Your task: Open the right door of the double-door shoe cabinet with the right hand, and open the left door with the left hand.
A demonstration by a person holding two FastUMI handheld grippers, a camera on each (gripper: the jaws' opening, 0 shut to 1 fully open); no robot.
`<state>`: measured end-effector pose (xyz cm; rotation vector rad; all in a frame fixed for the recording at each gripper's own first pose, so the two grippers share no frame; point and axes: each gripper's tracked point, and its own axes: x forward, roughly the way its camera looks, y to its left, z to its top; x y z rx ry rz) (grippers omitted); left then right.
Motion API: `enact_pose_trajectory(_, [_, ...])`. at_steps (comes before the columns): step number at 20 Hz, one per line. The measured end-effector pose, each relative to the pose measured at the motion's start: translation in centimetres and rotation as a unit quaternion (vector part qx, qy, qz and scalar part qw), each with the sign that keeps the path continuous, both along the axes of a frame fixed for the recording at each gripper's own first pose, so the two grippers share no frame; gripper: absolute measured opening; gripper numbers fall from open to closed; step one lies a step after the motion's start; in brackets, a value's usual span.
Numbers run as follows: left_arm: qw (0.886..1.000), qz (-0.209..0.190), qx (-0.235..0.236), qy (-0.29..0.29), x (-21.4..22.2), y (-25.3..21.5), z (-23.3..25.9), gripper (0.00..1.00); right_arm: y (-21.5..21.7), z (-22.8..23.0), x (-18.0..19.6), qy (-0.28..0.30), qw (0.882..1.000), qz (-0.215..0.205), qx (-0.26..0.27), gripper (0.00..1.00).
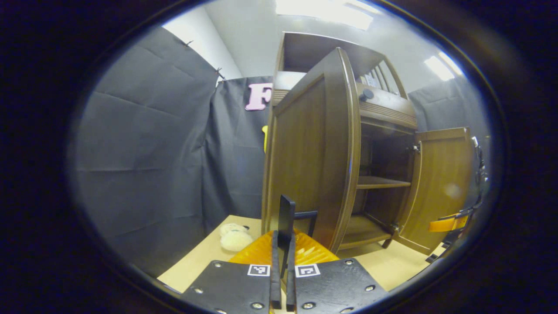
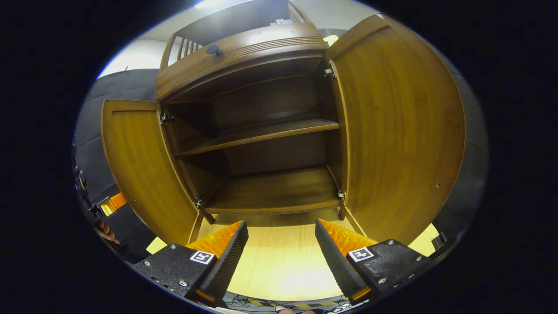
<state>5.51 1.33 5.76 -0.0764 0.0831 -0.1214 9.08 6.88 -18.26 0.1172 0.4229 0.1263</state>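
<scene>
Both cabinet [image 2: 261,144] doors stand open ahead of the jaws: the right gripper [image 2: 281,257] is wide and empty, and the left gripper [image 1: 282,266] is clamped on the left door's handle [image 1: 286,218], leaving only release.

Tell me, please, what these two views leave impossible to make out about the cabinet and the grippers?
- Left gripper view: the left gripper fingers sit close together at the left door's handle; whether both press on it is hidden by the fingers themselves.
- Left gripper view: the pale fluffy objects on the table are too small to identify.
- Right gripper view: the right door's outer face and handle are turned away.
</scene>
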Motion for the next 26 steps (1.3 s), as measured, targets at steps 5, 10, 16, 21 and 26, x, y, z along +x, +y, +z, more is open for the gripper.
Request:
enact_pose_trajectory(5, [0.999,0.004,0.046,-0.001,0.7,5.9,-1.4,0.05,0.0,0.7,0.0,-0.003,1.000,-0.010,-0.006,0.92])
enact_pose_trajectory(10, [0.998,-0.023,0.061,-0.011,1.0,9.7,-1.3,0.10,-0.1,1.1,-0.2,0.002,1.000,-0.018,-0.021,0.96])
enact_pose_trajectory(16, [0.998,-0.009,0.058,-0.019,0.4,9.4,-1.5,0.10,-0.3,1.4,-0.1,0.004,1.000,-0.022,-0.022,0.92])
enact_pose_trajectory(21, [0.997,0.021,0.066,-0.039,-1.6,9.7,0.4,0.10,-0.6,2.0,-0.2,-0.016,0.999,-0.014,-0.024,0.92])
enact_pose_trajectory(26, [0.995,0.071,0.061,-0.046,-5.6,10.1,3.5,0.10,-1.3,3.4,-0.6,-0.041,0.999,-0.008,-0.022,0.92])
